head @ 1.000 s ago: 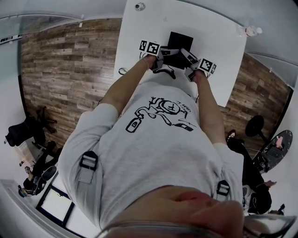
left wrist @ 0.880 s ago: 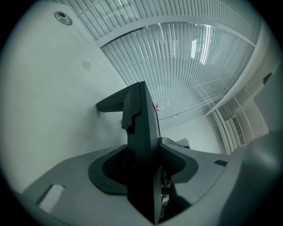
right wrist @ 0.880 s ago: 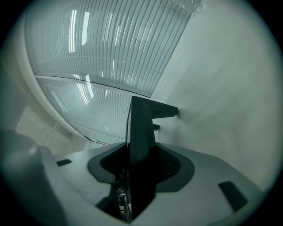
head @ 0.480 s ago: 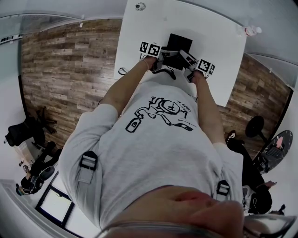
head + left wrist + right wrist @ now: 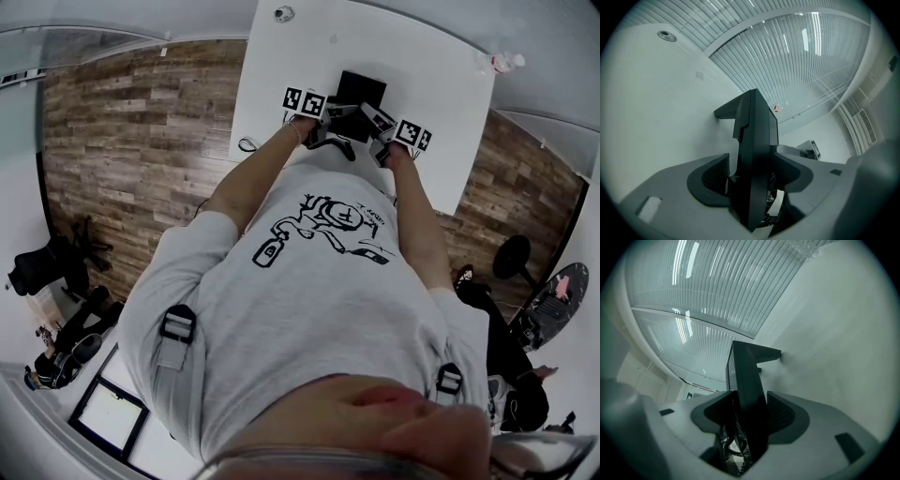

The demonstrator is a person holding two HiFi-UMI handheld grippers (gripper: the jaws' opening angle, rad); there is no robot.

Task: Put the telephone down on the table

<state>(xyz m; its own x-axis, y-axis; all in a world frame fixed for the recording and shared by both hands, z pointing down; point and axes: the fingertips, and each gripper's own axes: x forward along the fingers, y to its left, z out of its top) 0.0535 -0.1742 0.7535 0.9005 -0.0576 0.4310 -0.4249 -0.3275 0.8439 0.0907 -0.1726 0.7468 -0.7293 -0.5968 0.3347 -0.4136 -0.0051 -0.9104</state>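
Black telephone, white table

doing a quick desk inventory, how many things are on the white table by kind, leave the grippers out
telephone: 1
plastic bottle: 1
small round disc: 1
total: 3
tiny pale mark: too small to name, not counted

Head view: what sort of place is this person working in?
Probably an office: a white table with a black desk telephone, a black office chair on the wood-plank floor, and slatted blinds beyond.
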